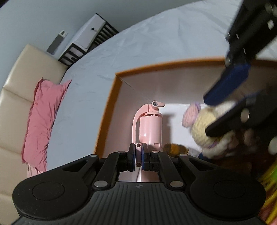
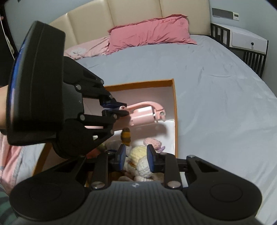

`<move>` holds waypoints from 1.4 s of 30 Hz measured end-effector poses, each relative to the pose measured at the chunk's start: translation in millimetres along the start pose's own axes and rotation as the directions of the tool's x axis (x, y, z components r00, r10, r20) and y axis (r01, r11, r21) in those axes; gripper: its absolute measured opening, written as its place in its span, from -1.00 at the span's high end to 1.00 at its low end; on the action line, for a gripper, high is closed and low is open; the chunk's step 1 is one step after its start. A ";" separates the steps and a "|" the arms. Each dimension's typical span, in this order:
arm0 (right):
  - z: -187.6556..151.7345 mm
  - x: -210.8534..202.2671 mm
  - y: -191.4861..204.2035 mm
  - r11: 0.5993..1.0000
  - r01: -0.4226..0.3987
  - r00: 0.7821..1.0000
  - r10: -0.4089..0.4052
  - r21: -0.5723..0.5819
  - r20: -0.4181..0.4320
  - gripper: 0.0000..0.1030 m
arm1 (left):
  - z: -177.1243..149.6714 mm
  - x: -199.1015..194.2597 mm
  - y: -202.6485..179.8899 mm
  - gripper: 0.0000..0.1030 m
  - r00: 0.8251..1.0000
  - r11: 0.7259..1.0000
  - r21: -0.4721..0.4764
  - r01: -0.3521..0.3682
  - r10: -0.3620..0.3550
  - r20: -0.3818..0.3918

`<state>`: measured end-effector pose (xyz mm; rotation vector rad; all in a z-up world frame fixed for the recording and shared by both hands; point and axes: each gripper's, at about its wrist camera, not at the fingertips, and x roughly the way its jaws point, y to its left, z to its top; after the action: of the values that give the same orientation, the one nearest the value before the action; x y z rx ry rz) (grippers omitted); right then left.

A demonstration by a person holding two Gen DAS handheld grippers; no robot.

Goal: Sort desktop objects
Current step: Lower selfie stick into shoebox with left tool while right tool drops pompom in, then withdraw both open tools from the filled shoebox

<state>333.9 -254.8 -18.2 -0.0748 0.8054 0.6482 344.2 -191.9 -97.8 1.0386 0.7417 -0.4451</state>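
My left claw (image 1: pixel 138 156) is pinched tight on the thin handle end of a pink gadget (image 1: pixel 150 126), a pale pink plastic thing with a round barrel and a curved arm; from my right-hand camera that same left claw (image 2: pixel 115 108) holds the gadget (image 2: pixel 147 113) out roughly level above the box, its barrel end pointing toward the far right corner. The box (image 1: pixel 110 97) has an orange rim and a pale inside; it sits on a bed with a grey-blue sheet (image 2: pixel 216 97).

My right claw (image 2: pixel 136 156) is part way spread, its blue pads on either side of a knitted doll (image 2: pixel 138 159) in cream and white yarn; the doll lies in the near part of the box (image 2: pixel 174 103); the pads look to be touching its yarn, though I cannot tell how hard they press. From the left camera the right claw (image 1: pixel 223 110) is blurred, with the doll (image 1: pixel 204 128) between its fingers. Just beyond the doll lie a pink knitted piece (image 2: pixel 153 142) and a small brown and yellow knitted toy (image 2: pixel 125 136), both inside the box; the brown toy sits under the pink gadget.

At the head of the bed a pink pillow (image 2: pixel 148 34) leans against a cream padded headboard (image 2: pixel 135 12); a white bedside cabinet (image 2: pixel 247 41) with dark slatted sides stands beside the bed.
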 end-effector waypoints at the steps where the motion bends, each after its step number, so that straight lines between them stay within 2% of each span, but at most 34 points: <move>1: 0.6 0.7 1.2 1.000 0.004 1.000 -0.004 -0.009 0.000 0.45 | -1.8 2.8 -0.1 0.86 1.000 1.000 0.012 -0.001 0.001 0.001; 11: 5.2 7.1 6.2 0.999 0.022 1.000 -0.022 -0.040 -0.011 0.45 | -17.1 18.6 -11.6 0.85 0.999 0.992 0.121 0.026 -0.028 0.016; 13: 5.1 7.7 7.2 0.998 0.029 0.999 -0.029 -0.047 -0.013 0.45 | -18.0 18.1 -12.7 0.78 0.999 0.992 0.120 0.029 -0.031 0.019; 14: 5.5 8.1 7.6 0.998 0.031 0.999 -0.031 -0.050 -0.014 0.44 | -18.0 18.2 -11.1 0.67 0.999 0.993 0.110 0.041 -0.043 0.017; 19: 6.7 8.7 7.4 0.998 0.034 0.999 -0.035 -0.055 -0.020 0.43 | -16.2 8.1 2.0 0.44 0.998 0.997 0.064 0.049 -0.051 0.028; 22: 7.8 7.3 5.6 0.999 0.035 0.999 -0.036 -0.040 -0.023 0.42 | -16.9 -8.7 6.3 0.44 0.998 0.998 0.042 0.053 -0.055 0.039; 24: 8.7 3.8 4.7 0.999 0.033 0.999 -0.034 -0.022 -0.024 0.42 | -17.5 -23.3 10.9 0.44 0.998 1.000 0.023 0.017 -0.018 0.054; 30: 9.8 -22.6 13.9 0.999 0.037 0.999 -0.036 -0.021 0.019 0.38 | -23.0 -85.5 35.3 0.44 0.996 0.988 -0.151 0.018 -0.004 0.092; 33: 7.2 -40.1 20.8 0.999 0.036 0.998 -0.035 -0.027 0.050 0.34 | -31.0 -122.4 37.3 0.44 0.994 0.966 -0.256 0.025 0.002 0.106; 35: 3.1 -52.4 26.3 0.999 0.035 0.997 -0.033 -0.030 0.070 0.32 | -35.7 -144.2 35.9 0.44 0.994 0.941 -0.338 0.029 0.010 0.112; 38: -4.9 -68.1 35.6 0.999 0.037 0.995 -0.034 -0.025 0.097 0.32 | -39.8 -172.3 28.9 0.44 0.992 0.888 -0.458 0.034 0.025 0.124; 42: -18.7 -91.6 48.5 0.999 0.028 0.989 -0.024 -0.024 0.148 0.32 | -45.5 -208.0 15.4 0.37 0.981 0.820 -0.571 0.033 0.082 0.175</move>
<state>247.6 -268.1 40.6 -0.0596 0.6520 0.6321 197.6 -146.1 50.4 0.4258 0.6290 -0.2652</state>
